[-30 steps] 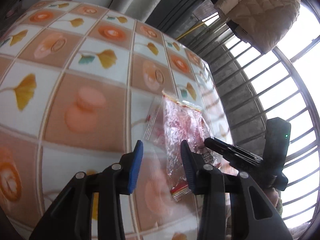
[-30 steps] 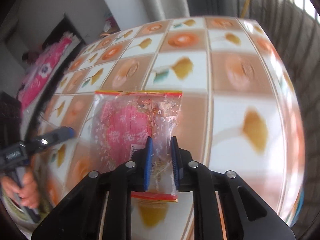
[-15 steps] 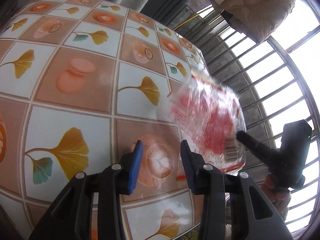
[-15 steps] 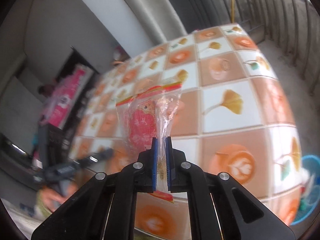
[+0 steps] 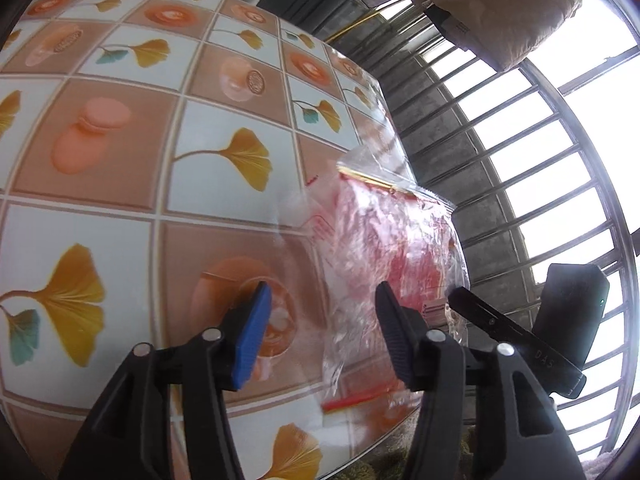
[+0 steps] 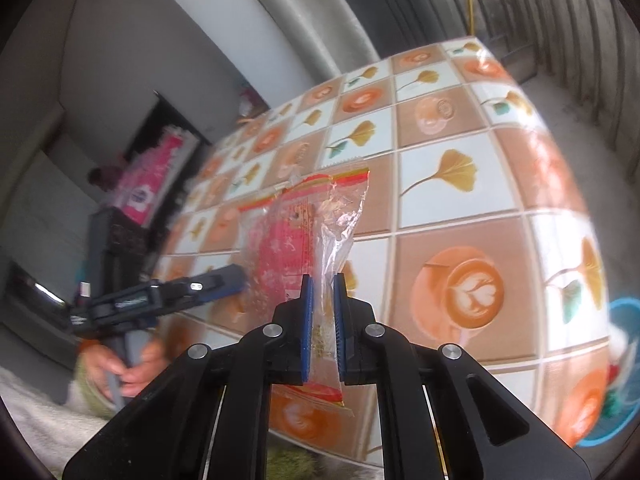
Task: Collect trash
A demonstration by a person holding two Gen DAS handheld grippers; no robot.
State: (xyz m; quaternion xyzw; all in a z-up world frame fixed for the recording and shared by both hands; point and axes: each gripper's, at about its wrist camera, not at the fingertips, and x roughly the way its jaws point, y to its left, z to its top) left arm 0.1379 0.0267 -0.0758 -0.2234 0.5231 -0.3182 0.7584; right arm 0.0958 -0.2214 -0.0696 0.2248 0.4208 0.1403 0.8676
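Observation:
A clear plastic bag (image 6: pixel 296 240) with pink-red print and a red-yellow top strip hangs tilted above the patterned table (image 6: pixel 460 208). My right gripper (image 6: pixel 320 308) is shut on its lower clear edge. In the left wrist view the same bag (image 5: pixel 384 248) hangs at the table's right edge, with the right gripper (image 5: pixel 460 300) holding it from the right. My left gripper (image 5: pixel 322 332) is opening; the bag's loose clear edge shows between its fingers, and the pads do not press it. The left gripper (image 6: pixel 236 276) also shows from the side, just left of the bag.
A blue basin (image 6: pixel 620 364) with bits of trash sits below the table's right edge. A hand (image 6: pixel 120 368) holds the left gripper's grip. A window grille (image 5: pixel 520 160) and a hanging quilt (image 5: pixel 500 8) lie beyond the table. Pink boxes (image 6: pixel 148 188) stand far left.
The right gripper closed on the bag and lifted it off the table, tilting it up. The left gripper's jaws have widened and it has come closer to the bag.

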